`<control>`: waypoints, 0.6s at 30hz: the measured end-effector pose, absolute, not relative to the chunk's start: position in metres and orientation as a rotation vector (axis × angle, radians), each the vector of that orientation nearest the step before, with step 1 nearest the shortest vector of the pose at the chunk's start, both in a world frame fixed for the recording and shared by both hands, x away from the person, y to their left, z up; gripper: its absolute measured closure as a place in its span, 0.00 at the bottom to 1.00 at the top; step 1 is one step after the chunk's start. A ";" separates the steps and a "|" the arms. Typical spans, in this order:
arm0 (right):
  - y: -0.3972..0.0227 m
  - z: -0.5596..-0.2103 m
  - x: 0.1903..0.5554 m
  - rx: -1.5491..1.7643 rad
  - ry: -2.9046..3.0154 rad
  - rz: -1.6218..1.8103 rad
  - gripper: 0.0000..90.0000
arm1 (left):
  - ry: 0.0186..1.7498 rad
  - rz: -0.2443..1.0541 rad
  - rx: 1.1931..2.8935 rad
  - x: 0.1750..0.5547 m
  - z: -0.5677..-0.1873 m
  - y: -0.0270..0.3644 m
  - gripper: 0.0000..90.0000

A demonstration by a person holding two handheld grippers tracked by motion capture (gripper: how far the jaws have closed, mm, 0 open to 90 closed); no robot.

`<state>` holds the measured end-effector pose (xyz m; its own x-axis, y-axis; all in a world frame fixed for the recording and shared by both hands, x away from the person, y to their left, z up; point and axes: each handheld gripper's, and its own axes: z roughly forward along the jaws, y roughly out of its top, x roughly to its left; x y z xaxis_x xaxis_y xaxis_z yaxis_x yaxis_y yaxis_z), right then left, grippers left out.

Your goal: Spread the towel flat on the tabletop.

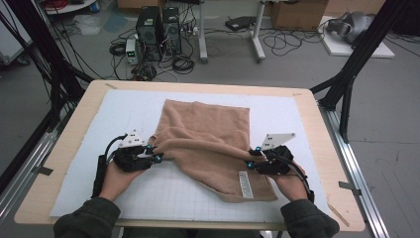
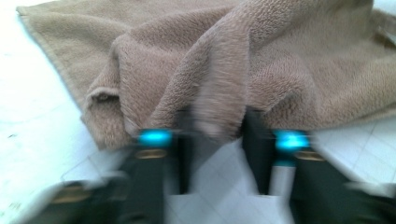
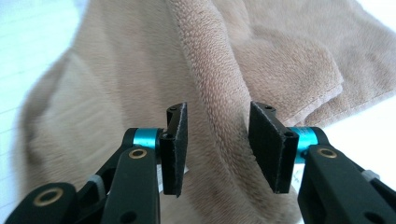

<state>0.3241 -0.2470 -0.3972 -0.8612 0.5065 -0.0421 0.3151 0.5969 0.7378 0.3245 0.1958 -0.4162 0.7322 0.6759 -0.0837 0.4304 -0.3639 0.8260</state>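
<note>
As towel point(image 1: 208, 134) lies rumpled, tools point(image 3: 217, 140) parted

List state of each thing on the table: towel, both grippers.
towel: partly folded, bunched along the fold, lying on the white mat, label facing up near its front corner.
left gripper: at the towel's left edge, a ridge of cloth between its fingers, blurred; cannot tell if they press it.
right gripper: open, towel fold between its fingers with gaps either side.

The towel point(image 1: 208, 144) lies on the table point(image 1: 74, 144), between left gripper point(image 1: 154, 153) and right gripper point(image 1: 253, 158).
</note>
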 end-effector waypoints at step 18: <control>-0.263 -0.370 0.384 0.890 2.484 1.047 0.92 | 0.934 0.393 1.968 0.414 -0.373 0.155 0.93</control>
<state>0.3841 -0.2630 -0.3696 -0.7624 0.6462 -0.0347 0.4266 0.5422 0.7239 0.4137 0.1549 -0.3730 0.6645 0.7424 -0.0853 0.4578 -0.3142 0.8316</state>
